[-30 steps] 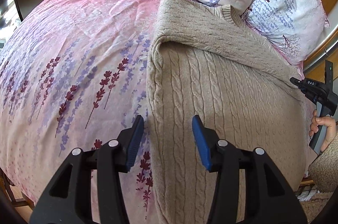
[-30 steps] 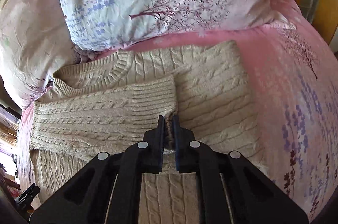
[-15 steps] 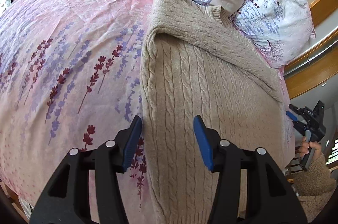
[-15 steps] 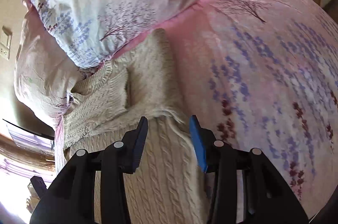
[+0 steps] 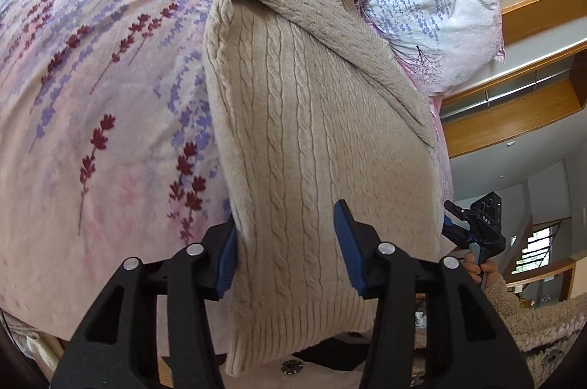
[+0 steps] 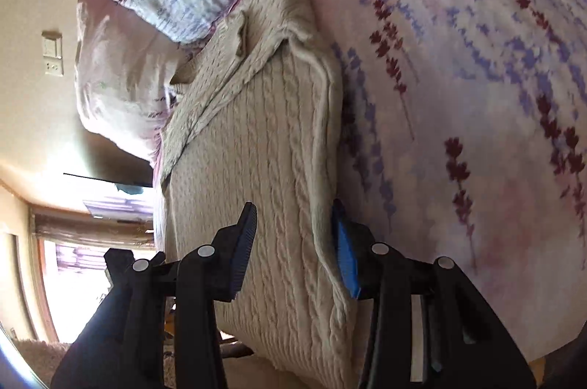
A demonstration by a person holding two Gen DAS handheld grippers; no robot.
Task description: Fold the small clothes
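A beige cable-knit sweater [image 5: 312,139] lies on the pink floral bedspread [image 5: 102,77], sleeves folded across its upper part, collar toward the pillows. Its ribbed hem hangs over the bed's near edge. My left gripper [image 5: 286,246] is open, its blue-padded jaws straddling the sweater's lower left edge near the hem. My right gripper [image 6: 293,246] is open too, straddling the sweater's [image 6: 256,150] lower right edge; it also shows at the sweater's far corner in the left wrist view [image 5: 473,227].
Two floral pillows [image 5: 433,3] lie at the head of the bed, against the sweater's collar. A wooden headboard [image 5: 513,102] stands behind them. The bedspread [image 6: 477,77] spreads wide on both sides of the sweater. A wall switch [image 6: 51,47] is on the wall.
My right gripper let go of the folded sleeve, opened and drew back to the sweater's lower right edge. My left gripper moved down to the hem's left edge, still open.
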